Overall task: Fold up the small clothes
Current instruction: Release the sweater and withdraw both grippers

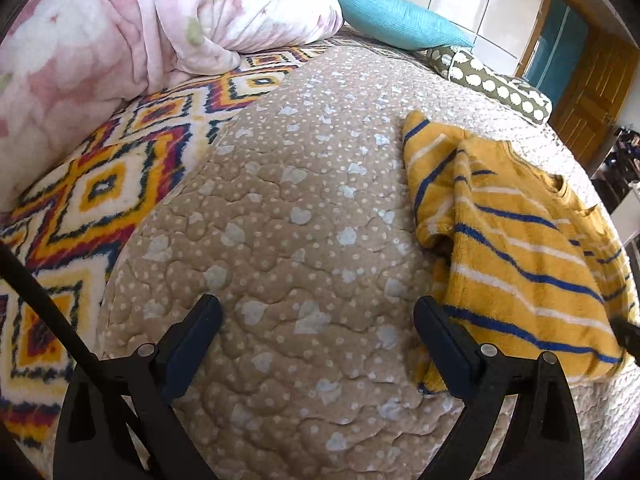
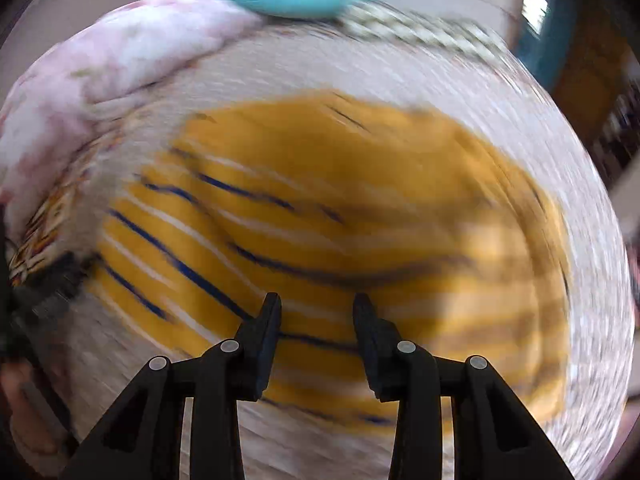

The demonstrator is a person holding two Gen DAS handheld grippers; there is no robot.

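Left gripper (image 1: 318,312) spread wide over our beige quilt (image 1: 280,200), holding nothing | right gripper (image 2: 317,310) partly apart above yellow striped sweater (image 2: 340,208), view blurred | sweater lies rumpled on quilt, beside left claw's right finger (image 1: 444,344).

Ahead of my left gripper (image 1: 318,312), whose jaws stand wide apart, I have a broad open stretch of beige quilted bedspread with pale hearts and dots (image 1: 296,208), with room to pass forward. To its right, the rumpled mustard-yellow fleece top with blue and white stripes (image 1: 520,240) lies just beside the right finger. To the left a crumpled pink floral duvet (image 1: 100,36) rises over the bright diamond-patterned fleece blanket (image 1: 80,184). Far ahead, a turquoise cushion (image 1: 396,20) and an olive dotted bolster (image 1: 496,84) close off the bed. My right gripper (image 2: 317,304), part open, hangs over the blurred yellow top (image 2: 360,200).
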